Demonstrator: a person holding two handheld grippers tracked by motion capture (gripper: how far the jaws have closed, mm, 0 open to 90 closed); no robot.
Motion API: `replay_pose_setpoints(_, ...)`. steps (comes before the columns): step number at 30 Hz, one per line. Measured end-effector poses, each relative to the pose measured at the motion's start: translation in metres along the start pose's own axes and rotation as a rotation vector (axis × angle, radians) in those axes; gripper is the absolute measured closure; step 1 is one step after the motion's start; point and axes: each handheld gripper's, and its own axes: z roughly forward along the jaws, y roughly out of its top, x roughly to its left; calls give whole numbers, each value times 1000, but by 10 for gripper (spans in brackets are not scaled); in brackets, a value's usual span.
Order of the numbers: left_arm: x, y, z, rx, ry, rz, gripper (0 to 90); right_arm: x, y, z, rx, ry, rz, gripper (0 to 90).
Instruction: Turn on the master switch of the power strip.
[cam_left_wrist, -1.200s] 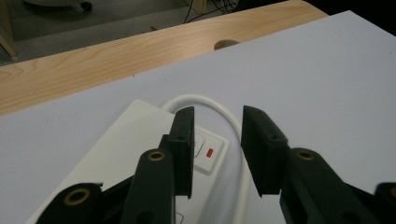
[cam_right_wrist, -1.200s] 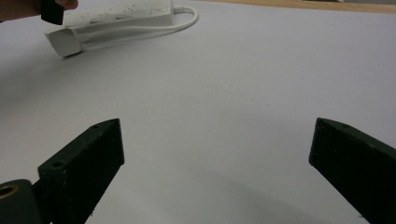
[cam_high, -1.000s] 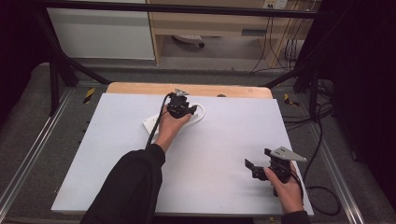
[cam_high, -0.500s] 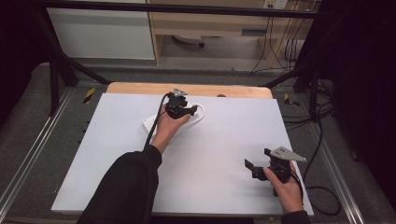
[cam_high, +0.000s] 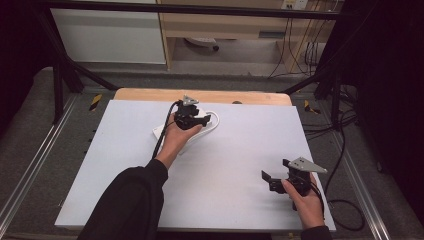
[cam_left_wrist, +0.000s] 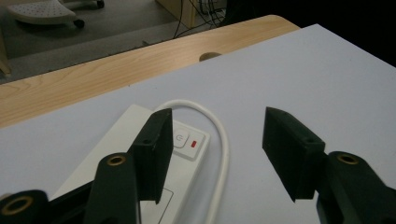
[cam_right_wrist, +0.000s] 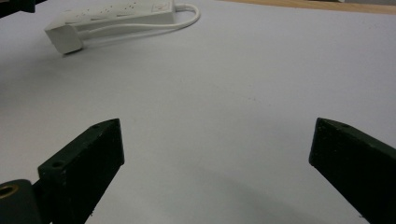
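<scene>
Counter (cam_high: 225, 200), white-topped, wood strip along far edge. White power strip (cam_left_wrist: 140, 186) lies flat at far-middle, its cord (cam_left_wrist: 223, 149) looping beside the switch. Left tongs (cam_left_wrist: 215, 140) over it, jaws just opening, cord between them, untouched. Right tongs (cam_right_wrist: 215, 154) near corner, spread wide, nothing held.

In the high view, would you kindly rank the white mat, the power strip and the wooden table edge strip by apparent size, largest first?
1. White mat, by far the largest.
2. Wooden table edge strip, long but narrow.
3. Power strip, smallest, though partly hidden under the left tool, so its full extent is unsure.
</scene>
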Motion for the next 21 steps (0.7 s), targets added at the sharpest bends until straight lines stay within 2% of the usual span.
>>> replay_pose_setpoints(3,-2,-2,-3,3,-17,-8,375,0,0,0,-3,0,-2,36)
replay_pose_setpoints(13,-6,-7,-16,-1,-24,-34,170,1,0,0,3,2,-6,34)
replay_pose_setpoints(21,-8,-13,-32,-30,-43,-28,90,1,0,0,2,2,-5,33)
